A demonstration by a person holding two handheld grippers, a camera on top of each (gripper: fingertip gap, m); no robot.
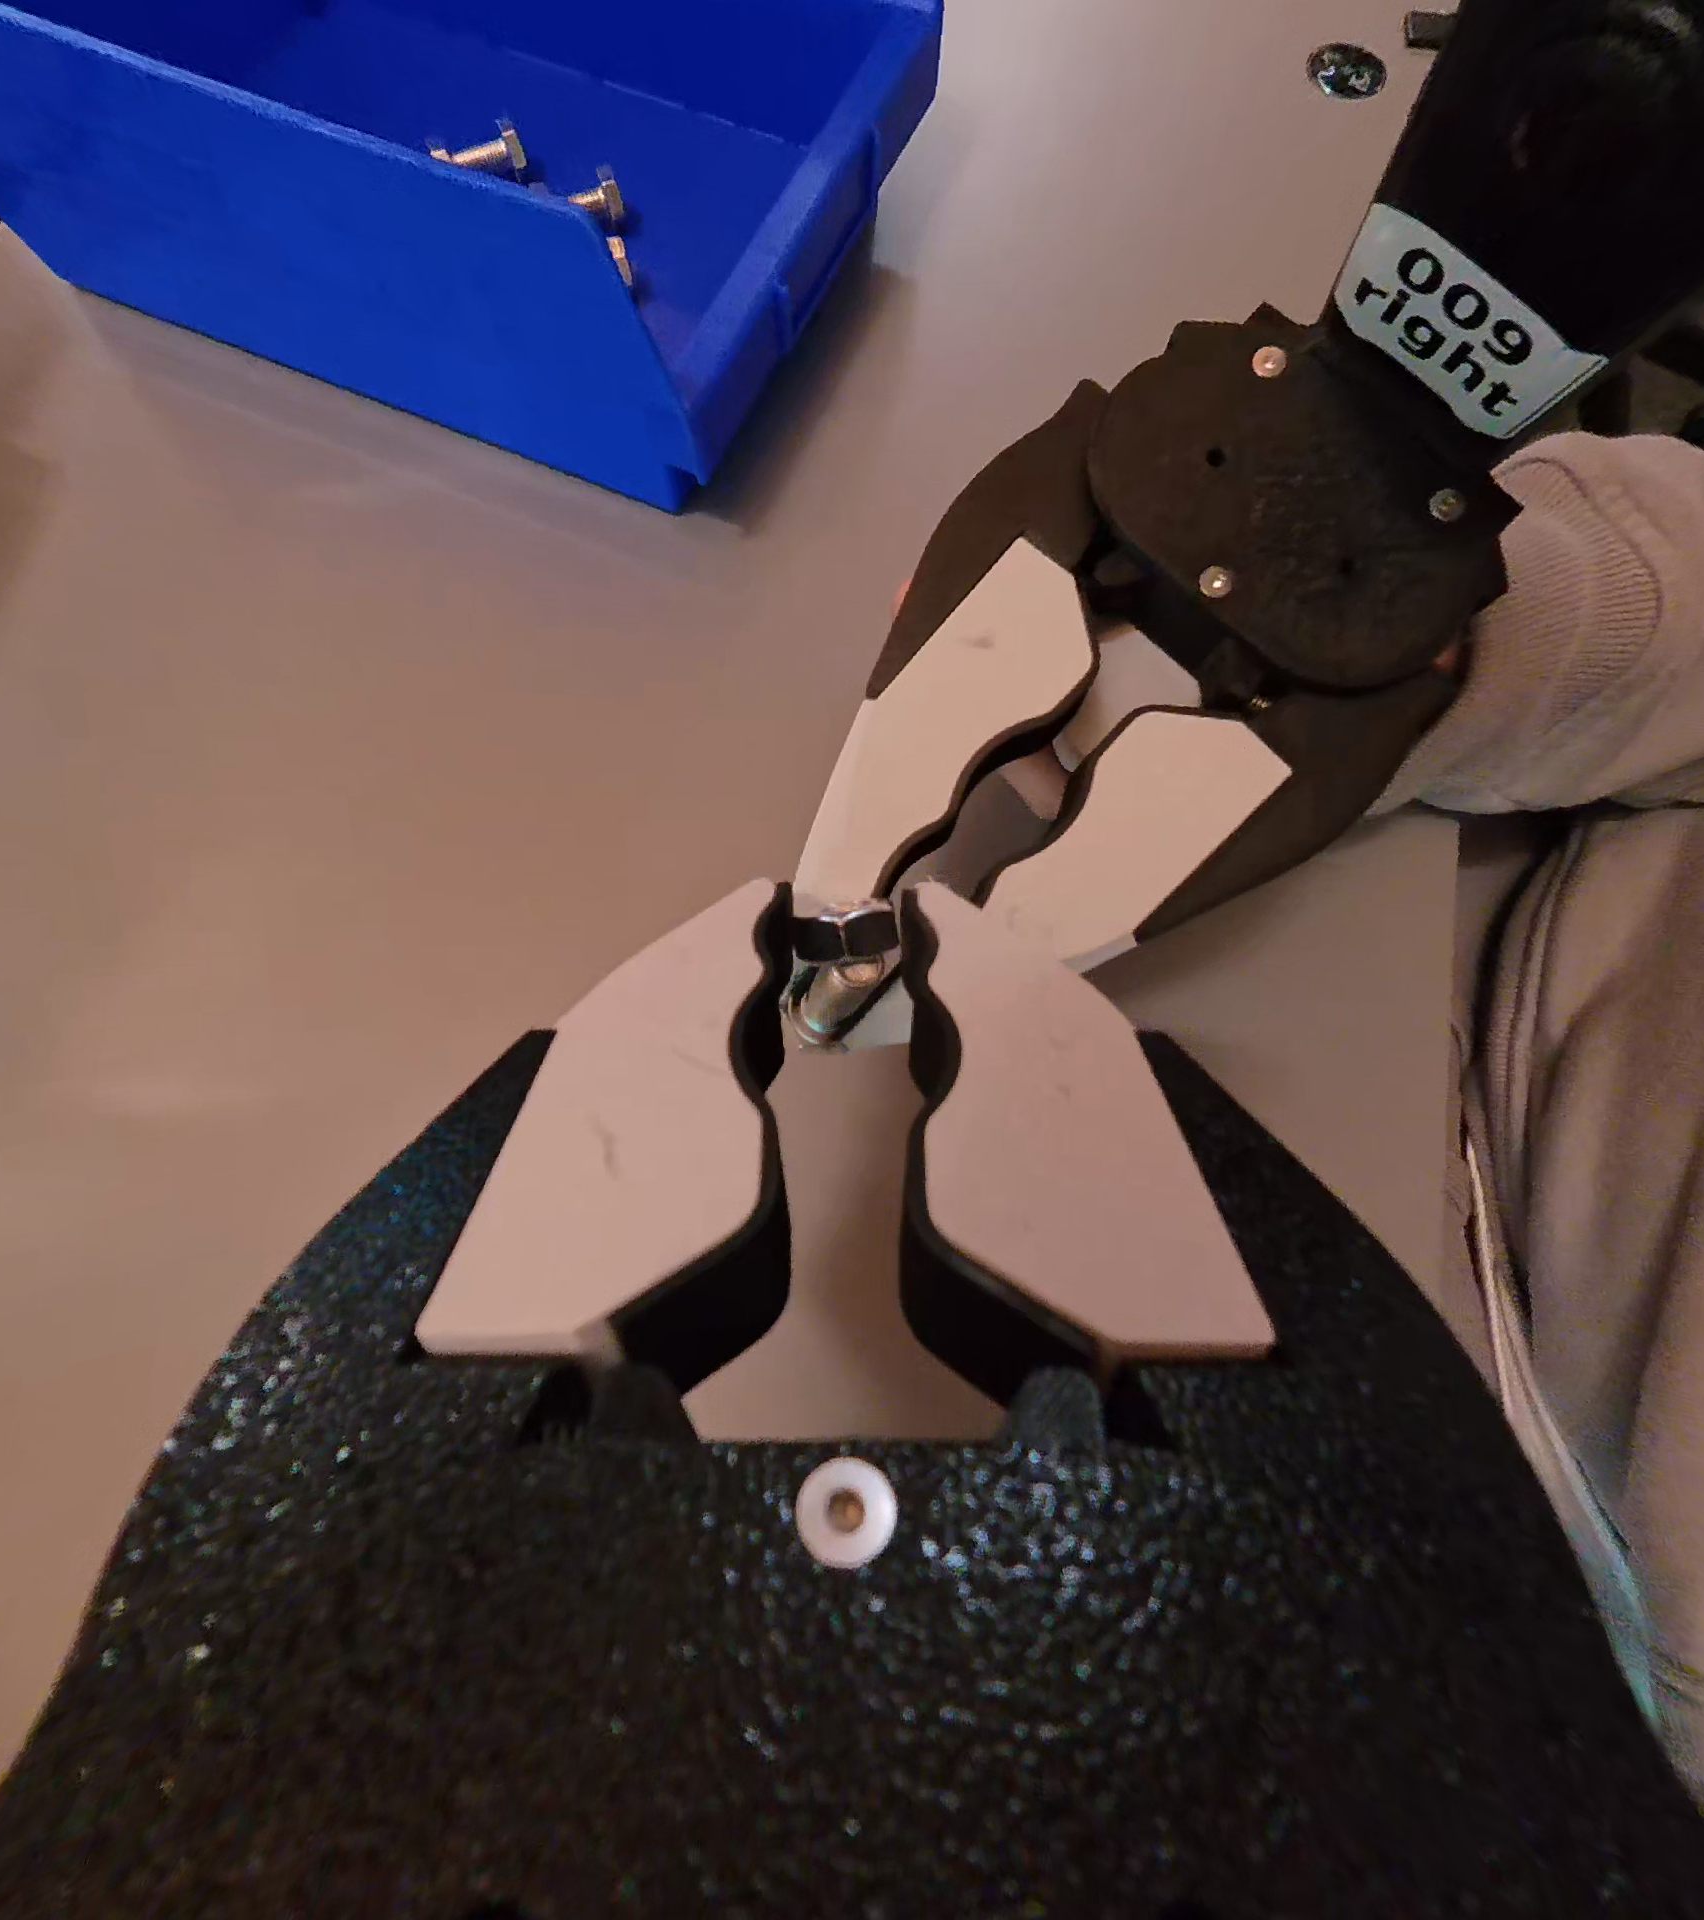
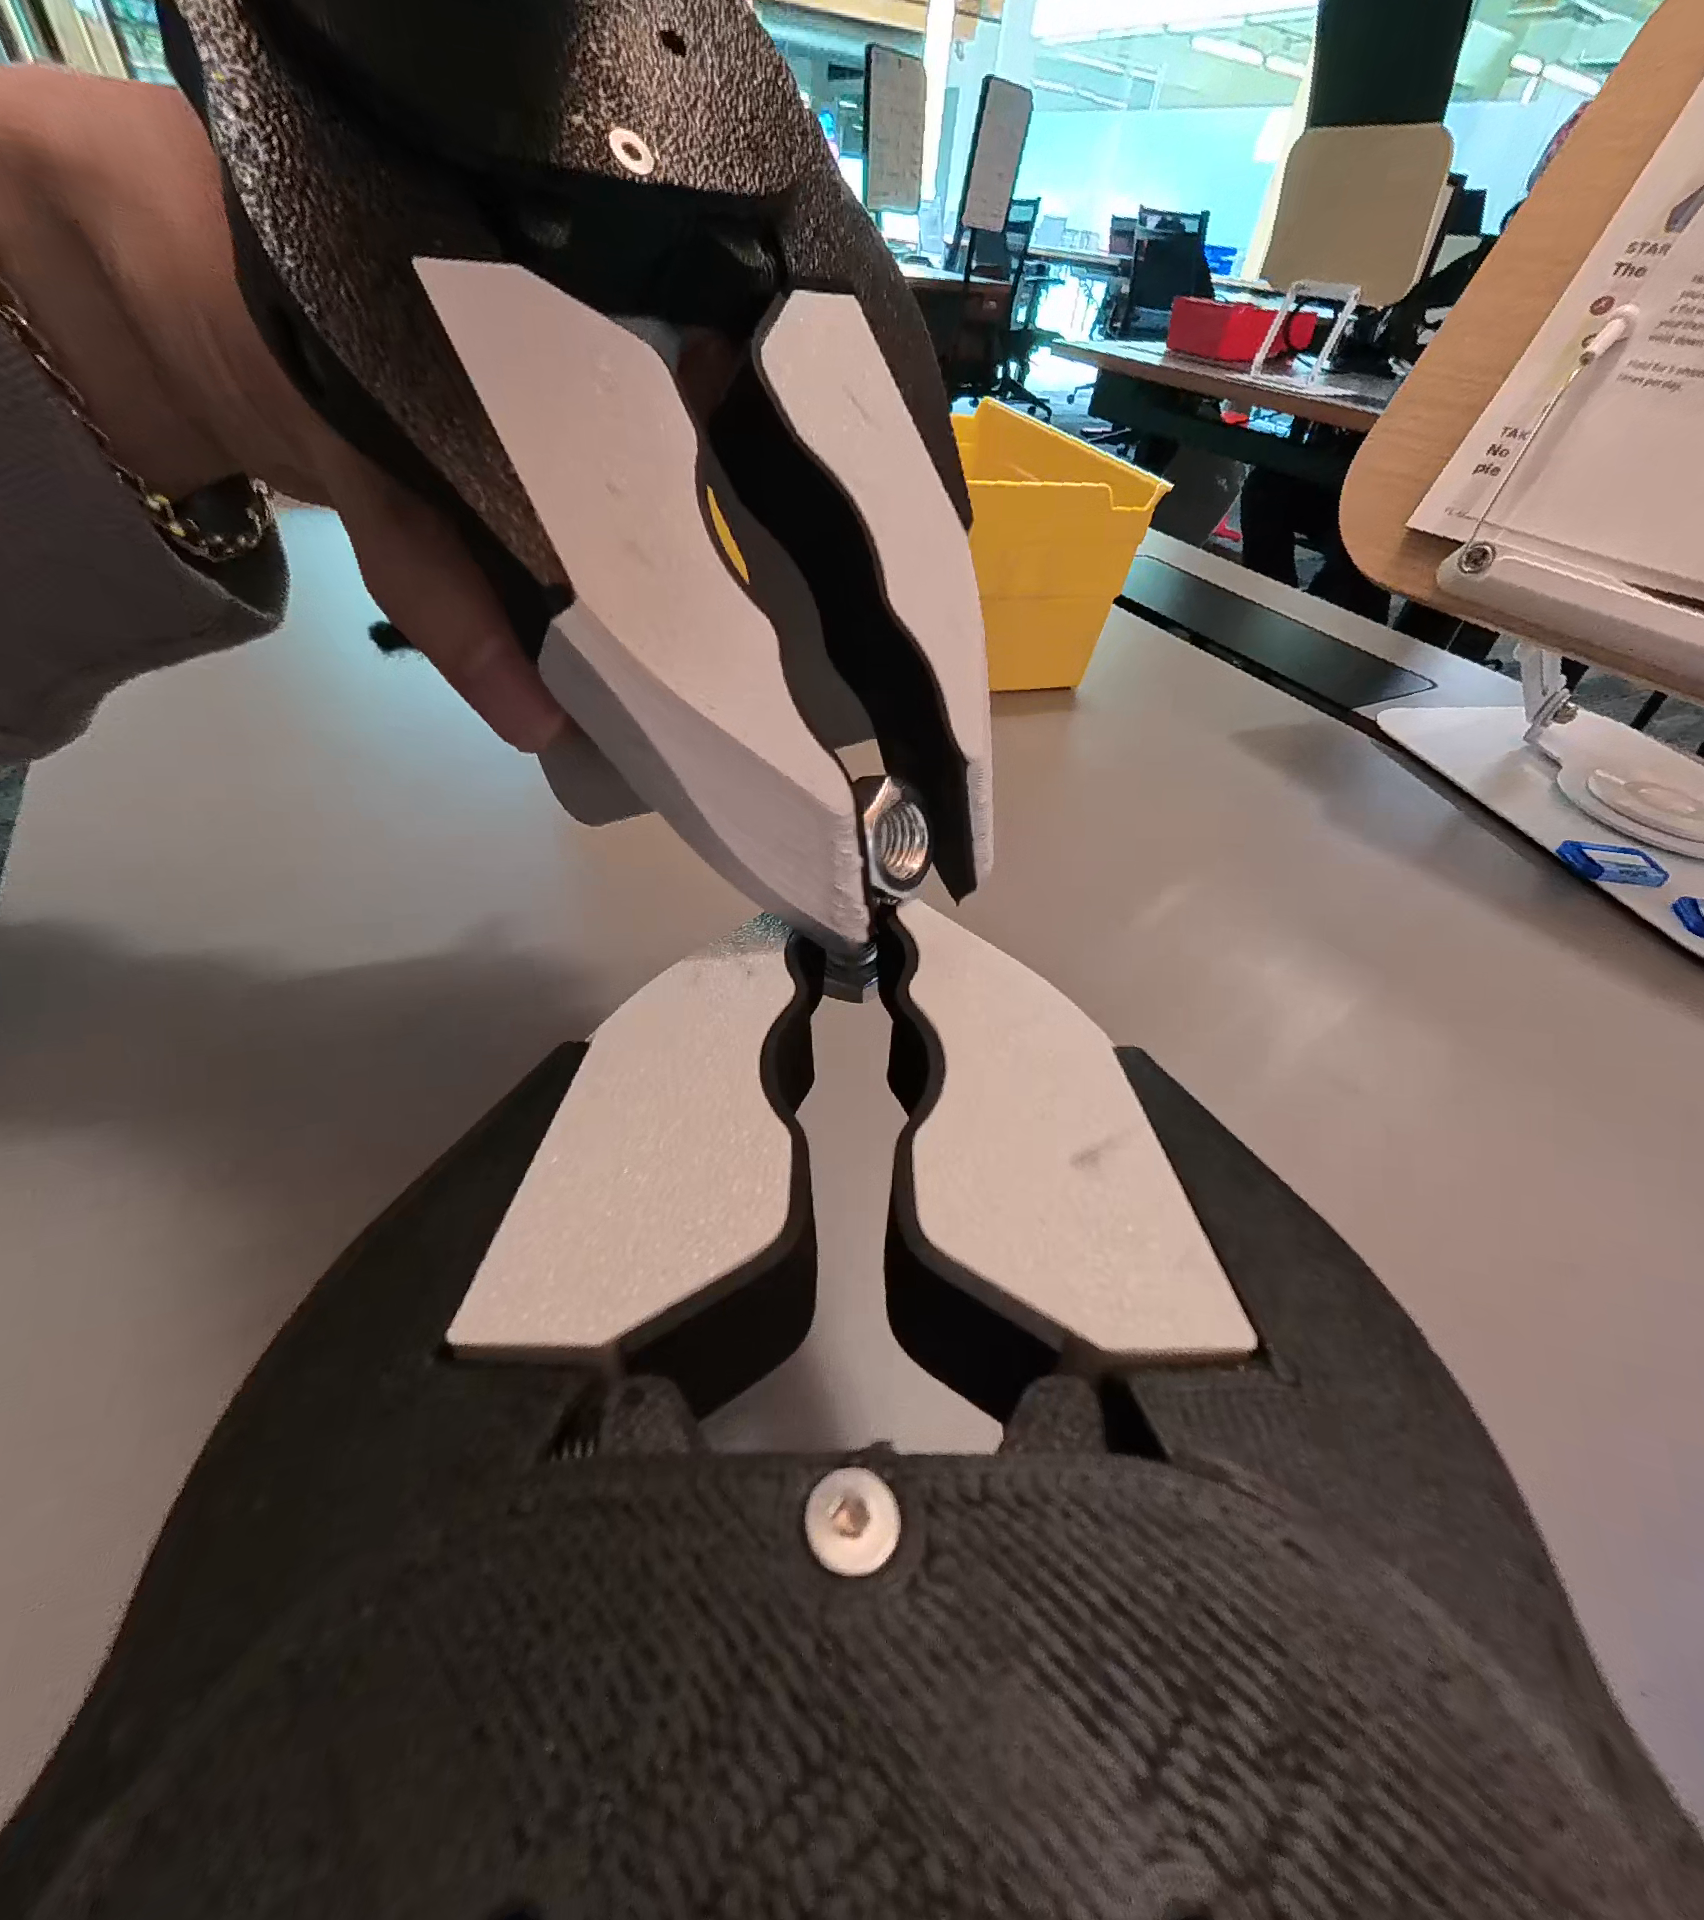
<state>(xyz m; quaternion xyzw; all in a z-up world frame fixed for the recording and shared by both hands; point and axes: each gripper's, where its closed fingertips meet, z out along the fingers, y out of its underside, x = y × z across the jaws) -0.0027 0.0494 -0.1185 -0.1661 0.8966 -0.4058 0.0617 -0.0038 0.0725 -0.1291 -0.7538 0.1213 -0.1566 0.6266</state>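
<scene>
We work over a grey table [image 1: 256, 779], with a blue bin [image 1: 432, 260] of spare bolts well off to one side and a yellow bin [image 2: 1056, 561] behind. Our left gripper [image 1: 843, 925] is clamped on a hex nut [image 1: 843, 930]; our right gripper [image 2: 853, 961] pinches a bolt [image 1: 827, 997] whose tip sits just beneath that nut. To do this well, we should keep the two axes in line and both grips firm, turning gently so the threads do not cross.

Label [image 1: 1440, 332] on right claw [image 2: 858, 951], seemingly printed sheet [image 2: 1658, 364]
</scene>
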